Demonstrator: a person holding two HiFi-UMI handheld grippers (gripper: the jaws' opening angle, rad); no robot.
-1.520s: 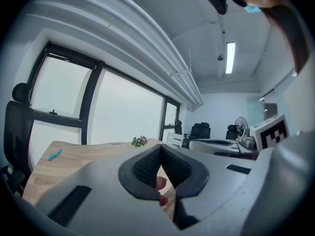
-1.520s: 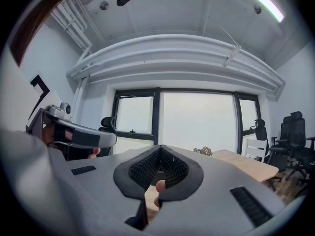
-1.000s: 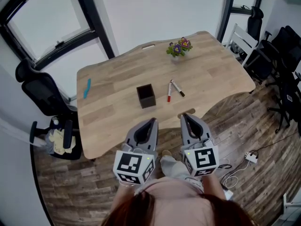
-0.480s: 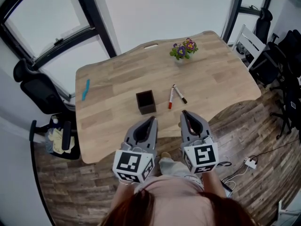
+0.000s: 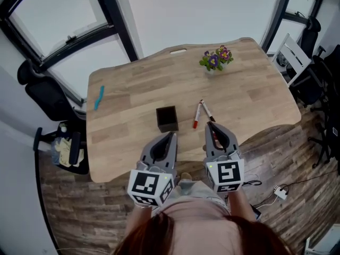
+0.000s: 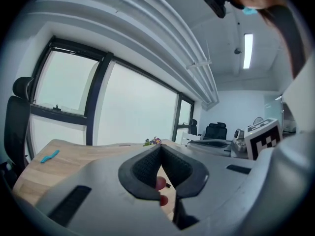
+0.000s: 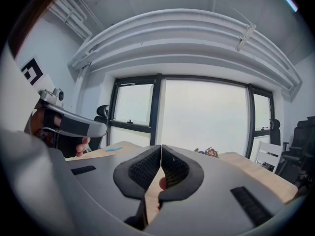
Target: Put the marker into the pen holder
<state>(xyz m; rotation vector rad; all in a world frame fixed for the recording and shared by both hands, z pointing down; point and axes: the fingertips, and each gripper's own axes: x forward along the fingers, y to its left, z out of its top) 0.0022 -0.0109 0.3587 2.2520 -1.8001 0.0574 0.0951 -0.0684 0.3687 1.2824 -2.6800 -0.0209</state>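
Barely past table edge [image 5: 114, 155], left gripper [image 5: 171, 136], right gripper [image 5: 211, 126] closed empty, markers [image 5: 196, 116] just ahead.

I hold both grippers side by side, close in front of my body, pointing forward and only slightly down. My left gripper [image 5: 172, 136] has its jaws pressed together at the tips, nothing between them. My right gripper [image 5: 209, 126] is likewise closed and empty.
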